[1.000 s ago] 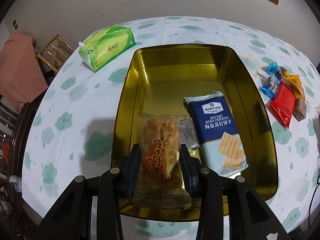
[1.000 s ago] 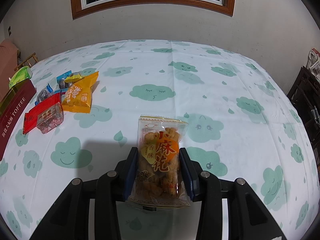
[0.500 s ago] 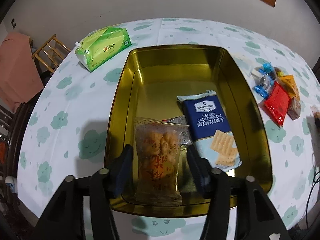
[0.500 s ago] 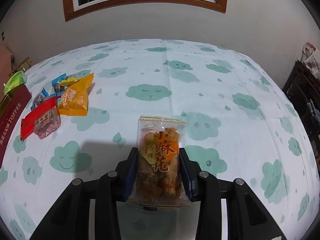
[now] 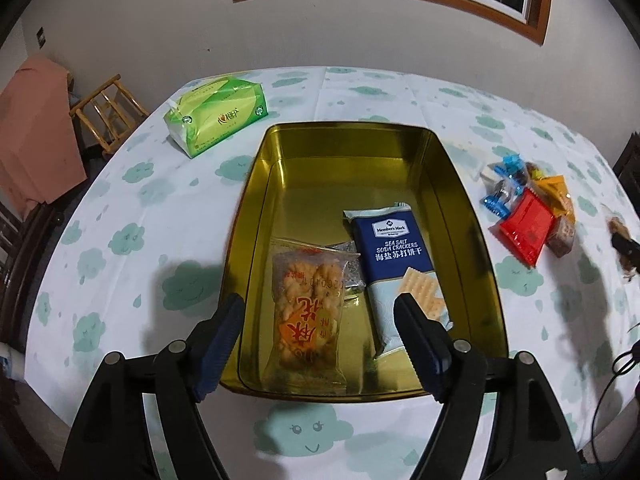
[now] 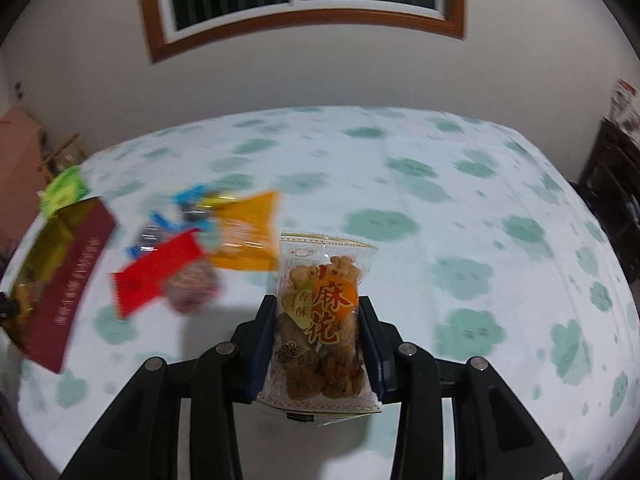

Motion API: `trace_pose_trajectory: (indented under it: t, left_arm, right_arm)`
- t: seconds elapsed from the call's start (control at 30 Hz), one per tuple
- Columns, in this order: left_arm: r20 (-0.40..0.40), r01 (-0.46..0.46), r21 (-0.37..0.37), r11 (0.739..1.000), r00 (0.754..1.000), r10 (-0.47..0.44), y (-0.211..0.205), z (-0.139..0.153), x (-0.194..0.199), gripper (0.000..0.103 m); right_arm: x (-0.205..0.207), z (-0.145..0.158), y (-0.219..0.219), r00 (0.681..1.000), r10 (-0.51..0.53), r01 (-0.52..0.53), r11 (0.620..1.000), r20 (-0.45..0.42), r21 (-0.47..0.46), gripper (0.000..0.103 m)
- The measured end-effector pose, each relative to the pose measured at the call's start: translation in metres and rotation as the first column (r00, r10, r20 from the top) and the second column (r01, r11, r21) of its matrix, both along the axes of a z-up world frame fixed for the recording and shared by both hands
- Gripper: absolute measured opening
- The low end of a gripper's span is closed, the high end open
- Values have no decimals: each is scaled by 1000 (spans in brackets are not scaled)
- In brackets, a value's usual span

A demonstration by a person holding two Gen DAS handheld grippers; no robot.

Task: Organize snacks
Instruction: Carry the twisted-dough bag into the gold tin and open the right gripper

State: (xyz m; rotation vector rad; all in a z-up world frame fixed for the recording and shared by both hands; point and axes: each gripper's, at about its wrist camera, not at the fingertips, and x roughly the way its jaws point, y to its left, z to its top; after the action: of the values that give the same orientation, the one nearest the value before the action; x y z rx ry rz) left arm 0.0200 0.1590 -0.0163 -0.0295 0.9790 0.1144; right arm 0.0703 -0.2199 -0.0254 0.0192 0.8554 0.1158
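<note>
A gold tin (image 5: 256, 216) lies open on the cloud-print tablecloth. In it lie a clear pack of fried dough twists (image 5: 308, 312), a blue soda cracker pack (image 5: 394, 256) and a small silver packet (image 5: 352, 268). My left gripper (image 5: 320, 340) is open above the tin's near end, its fingers either side of the twist pack and apart from it. My right gripper (image 6: 318, 344) is shut on a second pack of dough twists (image 6: 324, 312), held upright above the table. The tin (image 6: 52, 276), with a dark red side, shows at the left in the right wrist view.
A loose pile of snacks lies right of the tin: a red pack (image 5: 526, 232), an orange pack (image 5: 558, 196) and blue-wrapped candies (image 5: 504, 184). The same pile (image 6: 188, 260) is blurred in the right wrist view. A green tissue pack (image 5: 216, 116) sits at the far left.
My left gripper opened, released the twist pack into the tin and pulled back. My right gripper swung left toward the snack pile and tin with its pack held.
</note>
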Motion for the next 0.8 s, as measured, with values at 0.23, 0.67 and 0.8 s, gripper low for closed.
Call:
trace_pose_trajectory:
  t: [0.23,0.67,0.8]
  left_arm:
    - [30,-55,-46,997,998,56,22,10,-13,76]
    - [20,-226,-56,973,974,227,85,6,-38,82]
    - [7,-249,-64,966,968,250,96,1,-43,82]
  right_arm:
    - [-8,18,91,983,184,-184,982,4,42,40]
    - [-10,25,242,896,443,-440,895,-20,77,40]
    - [-6,17,265,886,461,-456,886,-53,80,40]
